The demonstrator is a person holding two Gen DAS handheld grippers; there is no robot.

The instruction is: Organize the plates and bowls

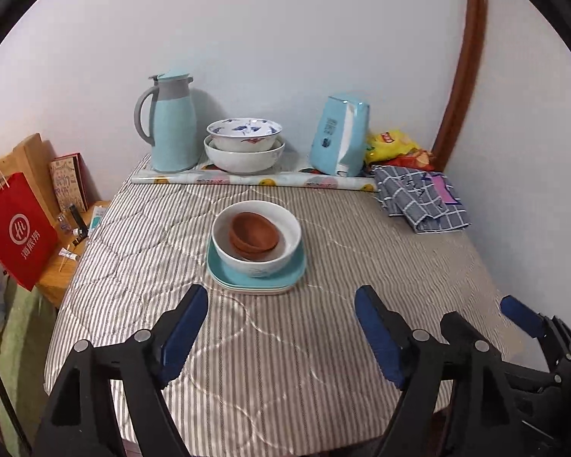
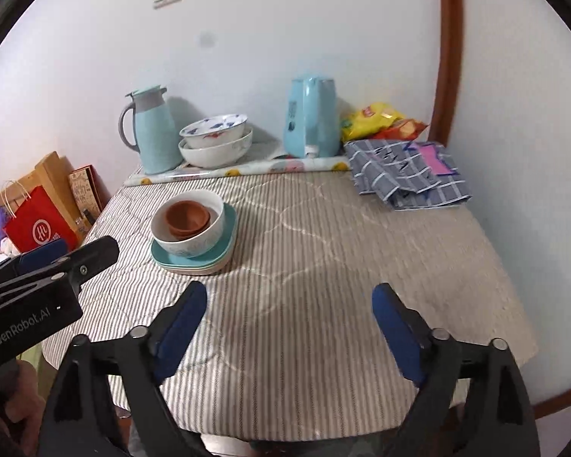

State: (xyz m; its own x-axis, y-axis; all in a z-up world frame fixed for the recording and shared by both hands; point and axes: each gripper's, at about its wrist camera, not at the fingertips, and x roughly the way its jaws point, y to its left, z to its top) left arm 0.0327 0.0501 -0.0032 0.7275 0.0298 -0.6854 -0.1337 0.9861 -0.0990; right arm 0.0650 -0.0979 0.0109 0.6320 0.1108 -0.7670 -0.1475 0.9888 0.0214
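Two nested brown bowls [image 1: 253,230] [image 2: 186,215] sit inside a white bowl [image 1: 285,228] [image 2: 213,205]. That bowl rests on a stack of teal plates [image 1: 224,270] [image 2: 230,224] in the middle of the striped table. By the back wall, a blue-patterned bowl [image 1: 243,129] [image 2: 213,125] is nested in a larger white bowl [image 1: 243,160] [image 2: 216,154]. My left gripper [image 1: 281,301] [image 2: 79,247] hangs open just short of the plate stack, holding nothing. To its right, my right gripper [image 2: 291,293] [image 1: 483,316] is open over bare cloth, also with nothing in it.
Along the wall stand a teal thermos jug [image 1: 171,129], a blue tissue pack [image 1: 338,137], snack bags [image 1: 392,144] and a rolled patterned sheet [image 1: 255,181]. A checked cloth [image 1: 418,198] lies at the back right. Left of the table are a red bag [image 1: 15,228] and a wooden side table [image 1: 56,278].
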